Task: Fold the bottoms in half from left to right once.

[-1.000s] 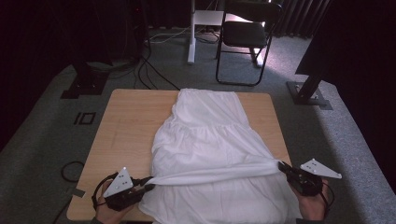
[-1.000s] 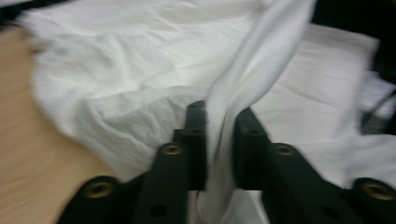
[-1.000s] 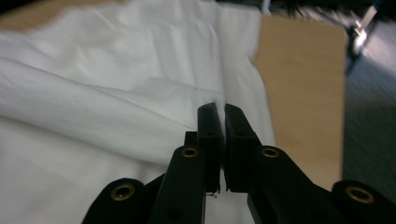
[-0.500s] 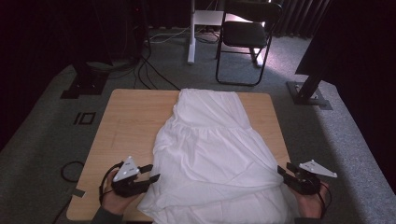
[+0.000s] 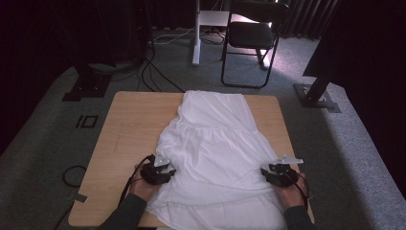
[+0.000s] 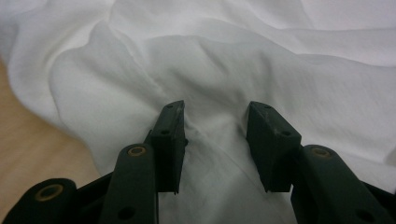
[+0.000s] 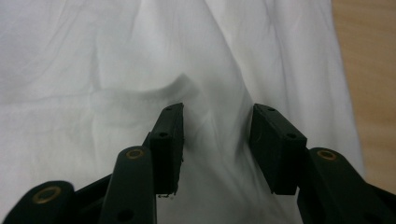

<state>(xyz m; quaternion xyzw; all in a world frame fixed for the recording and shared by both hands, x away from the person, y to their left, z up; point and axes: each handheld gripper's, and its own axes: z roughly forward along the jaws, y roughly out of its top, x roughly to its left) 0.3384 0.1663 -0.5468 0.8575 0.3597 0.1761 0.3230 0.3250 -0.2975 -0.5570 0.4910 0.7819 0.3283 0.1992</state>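
A white tiered garment (image 5: 215, 143) lies spread along the middle of the wooden table (image 5: 129, 120), its wide hem at the near edge. My left gripper (image 5: 160, 171) rests on the garment's left side and my right gripper (image 5: 275, 173) on its right side. In the left gripper view the gripper (image 6: 217, 112) stands open over a raised wrinkle of white cloth (image 6: 233, 56). The right gripper (image 7: 219, 112) is likewise open, with a soft fold of cloth (image 7: 116, 56) between its jaws. Both pairs of jaws have just been closing a little, and the pads are not pressing the cloth.
Bare wood shows left and right of the garment, which reaches the table's near edge. Beyond the table stand a black chair (image 5: 251, 36), a white post (image 5: 196, 33), floor cables (image 5: 158, 62) and two black stand bases (image 5: 86, 86) (image 5: 316, 93).
A taut fold that both grippers held stretched across the garment has been let go and now lies flat. Both hands have moved inward and down onto the cloth, with jaws wider than before.
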